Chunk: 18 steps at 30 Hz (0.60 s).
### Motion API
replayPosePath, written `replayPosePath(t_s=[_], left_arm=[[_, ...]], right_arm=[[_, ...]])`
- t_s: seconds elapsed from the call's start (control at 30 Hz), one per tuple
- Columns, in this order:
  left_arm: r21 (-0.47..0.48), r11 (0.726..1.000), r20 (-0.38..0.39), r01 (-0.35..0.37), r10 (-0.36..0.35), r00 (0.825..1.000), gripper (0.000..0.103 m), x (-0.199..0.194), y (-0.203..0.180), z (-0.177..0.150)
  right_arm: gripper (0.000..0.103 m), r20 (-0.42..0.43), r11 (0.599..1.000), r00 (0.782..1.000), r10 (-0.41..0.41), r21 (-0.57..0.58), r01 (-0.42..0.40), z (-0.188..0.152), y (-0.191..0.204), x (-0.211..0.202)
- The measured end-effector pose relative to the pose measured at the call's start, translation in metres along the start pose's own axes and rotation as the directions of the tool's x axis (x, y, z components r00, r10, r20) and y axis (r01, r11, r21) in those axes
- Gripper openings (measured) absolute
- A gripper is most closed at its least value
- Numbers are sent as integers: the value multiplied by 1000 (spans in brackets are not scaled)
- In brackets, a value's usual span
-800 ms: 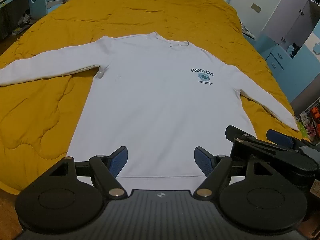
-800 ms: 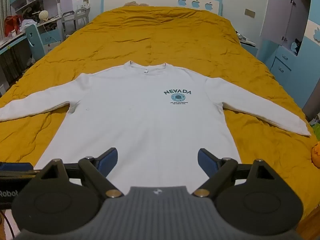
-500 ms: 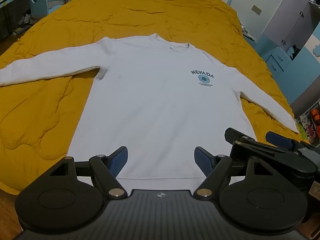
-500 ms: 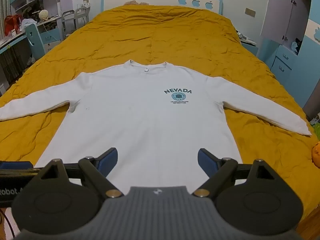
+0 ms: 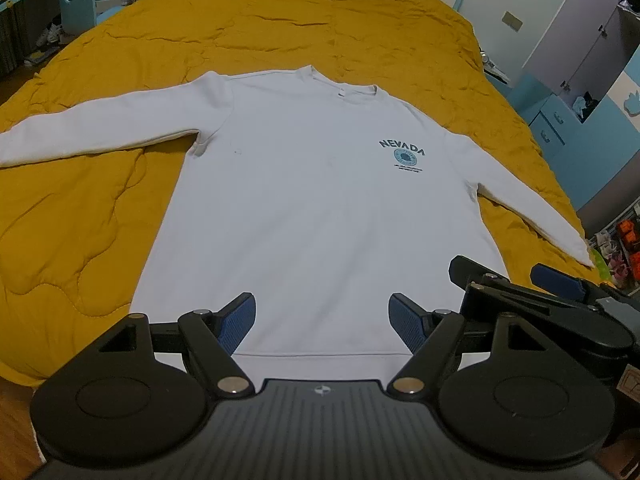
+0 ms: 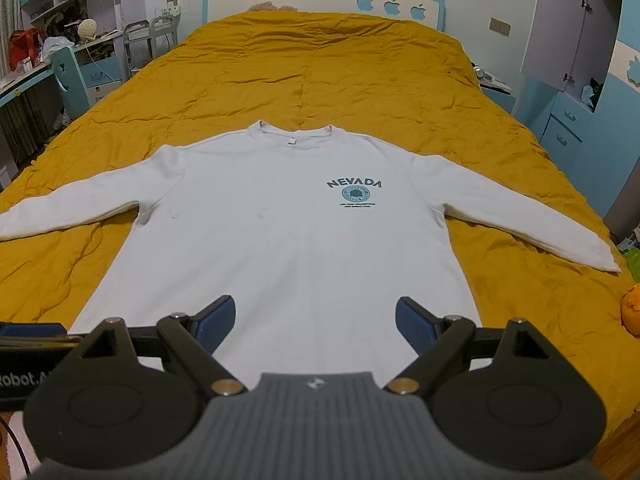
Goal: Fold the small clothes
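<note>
A white long-sleeved sweatshirt (image 5: 320, 216) with a blue NEVADA print lies flat, front up, on the bed, both sleeves spread out to the sides; it also shows in the right wrist view (image 6: 296, 240). My left gripper (image 5: 323, 322) is open and empty, hovering above the shirt's hem. My right gripper (image 6: 315, 322) is open and empty, also above the hem area. The right gripper shows at the right edge of the left wrist view (image 5: 552, 304).
A yellow quilt (image 6: 320, 64) covers the bed. A headboard (image 6: 320, 0) stands at the far end. A desk and chair (image 6: 68, 76) are to the left, blue drawers (image 6: 568, 128) to the right. An orange object (image 6: 631, 310) lies at the bed's right edge.
Both grippers have crept slightly; the shirt appears a little lower in the left wrist view. Both grippers stay open. The shirt has not moved.
</note>
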State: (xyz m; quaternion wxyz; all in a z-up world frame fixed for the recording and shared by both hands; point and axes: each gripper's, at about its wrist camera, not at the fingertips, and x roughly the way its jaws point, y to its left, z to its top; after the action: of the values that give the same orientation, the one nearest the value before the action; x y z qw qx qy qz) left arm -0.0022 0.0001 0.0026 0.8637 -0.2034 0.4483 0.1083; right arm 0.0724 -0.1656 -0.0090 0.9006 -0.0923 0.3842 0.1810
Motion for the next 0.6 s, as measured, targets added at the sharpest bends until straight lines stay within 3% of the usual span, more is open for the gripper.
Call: replayPosePath(t_s=[0.6], left_arm=[[-9, 1000, 0, 7, -7, 1000, 89, -2, -2, -2]], right_arm=[[83, 13, 1000, 1000, -12, -10, 12, -2, 3, -7]])
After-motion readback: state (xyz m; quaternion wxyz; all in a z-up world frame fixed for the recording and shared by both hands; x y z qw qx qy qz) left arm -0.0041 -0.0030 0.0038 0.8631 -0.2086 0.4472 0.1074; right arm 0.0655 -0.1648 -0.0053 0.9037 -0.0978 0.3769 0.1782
